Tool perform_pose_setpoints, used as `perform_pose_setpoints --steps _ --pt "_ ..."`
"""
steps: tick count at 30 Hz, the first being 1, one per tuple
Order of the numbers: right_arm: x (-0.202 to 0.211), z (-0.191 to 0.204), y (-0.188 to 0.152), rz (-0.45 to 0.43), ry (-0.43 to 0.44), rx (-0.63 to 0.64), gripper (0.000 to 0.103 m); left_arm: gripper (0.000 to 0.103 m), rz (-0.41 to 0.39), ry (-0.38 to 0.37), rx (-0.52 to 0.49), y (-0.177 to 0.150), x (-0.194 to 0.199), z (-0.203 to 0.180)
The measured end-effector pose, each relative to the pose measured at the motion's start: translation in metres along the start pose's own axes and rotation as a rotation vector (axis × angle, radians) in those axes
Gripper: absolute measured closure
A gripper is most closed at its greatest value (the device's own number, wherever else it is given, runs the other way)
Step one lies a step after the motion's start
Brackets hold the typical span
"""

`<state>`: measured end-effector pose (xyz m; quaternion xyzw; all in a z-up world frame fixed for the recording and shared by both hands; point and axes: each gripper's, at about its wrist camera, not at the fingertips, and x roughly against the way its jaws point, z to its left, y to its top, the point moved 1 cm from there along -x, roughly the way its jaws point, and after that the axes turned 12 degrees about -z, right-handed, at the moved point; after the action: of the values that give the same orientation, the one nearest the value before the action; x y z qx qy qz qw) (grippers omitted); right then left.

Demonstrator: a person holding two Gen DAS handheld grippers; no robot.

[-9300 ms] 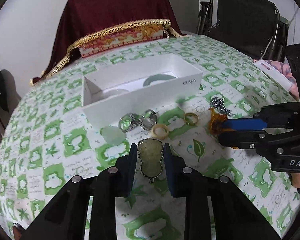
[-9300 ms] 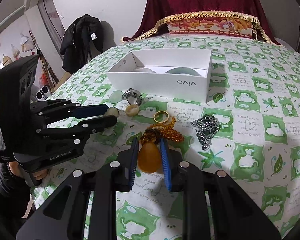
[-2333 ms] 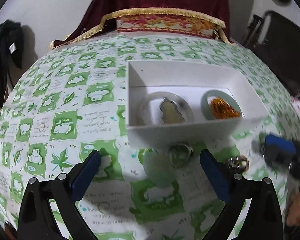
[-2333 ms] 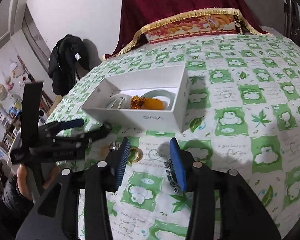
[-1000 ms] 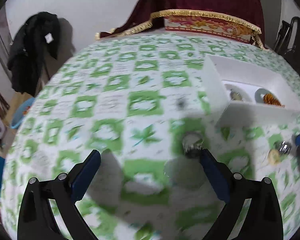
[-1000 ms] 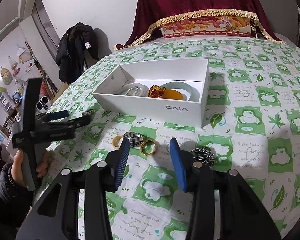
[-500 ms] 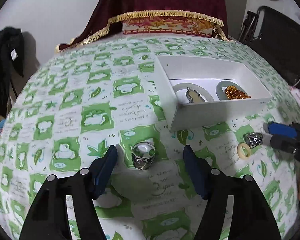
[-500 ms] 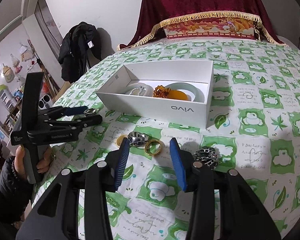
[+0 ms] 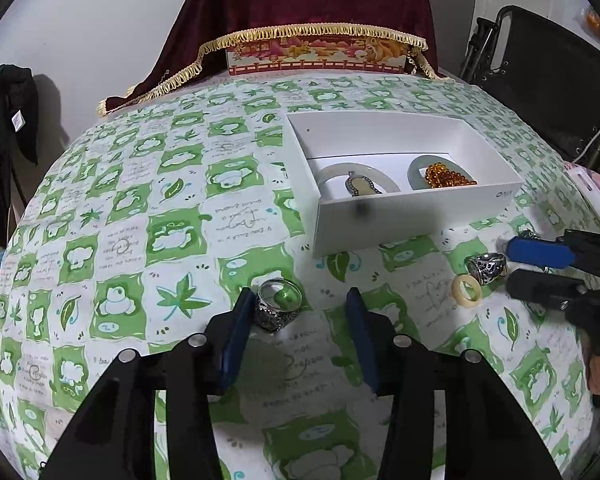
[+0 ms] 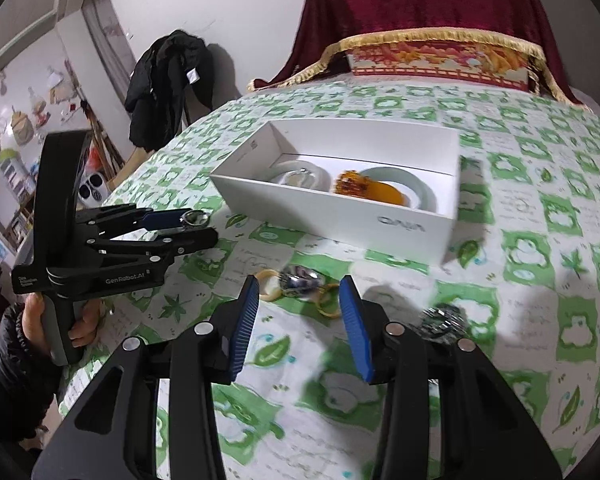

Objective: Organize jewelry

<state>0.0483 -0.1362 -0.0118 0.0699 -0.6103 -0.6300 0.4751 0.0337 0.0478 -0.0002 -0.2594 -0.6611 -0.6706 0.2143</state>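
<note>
Our left claw [image 9: 300, 304], its jaws just closing, brackets a silver ring [image 9: 278, 307] touching its left pad, ungrasped; our right claw [image 10: 298, 300] hangs released above three rings [image 10: 300, 280].

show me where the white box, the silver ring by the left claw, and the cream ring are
white box [image 9: 412, 222], left wrist view, near wall
silver ring [image 9: 278, 306], left wrist view, band's front
cream ring [image 9: 467, 289], left wrist view, band's rim
</note>
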Motion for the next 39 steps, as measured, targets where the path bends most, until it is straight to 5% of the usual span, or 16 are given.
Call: perform_pose_setpoints --steps 11,16,23,39 --pt "-0.017 -0.009 0.003 0.043 -0.005 -0.046 0.063 0.055 0.000 0.002 -0.003 0.000 0.000 -0.001" --pt "-0.018 0.004 0.000 0.053 0.011 0.015 0.076 0.056 -0.002 -0.009 0.003 0.000 0.000 0.000" --pt "-0.007 0.007 0.001 0.005 0.012 0.024 0.076 0.079 -0.010 -0.047 0.033 0.000 0.003 0.002" --pt "0.001 0.005 0.001 -0.029 0.014 0.009 0.076 0.079 -0.030 -0.022 0.018 0.002 0.007 -0.002"
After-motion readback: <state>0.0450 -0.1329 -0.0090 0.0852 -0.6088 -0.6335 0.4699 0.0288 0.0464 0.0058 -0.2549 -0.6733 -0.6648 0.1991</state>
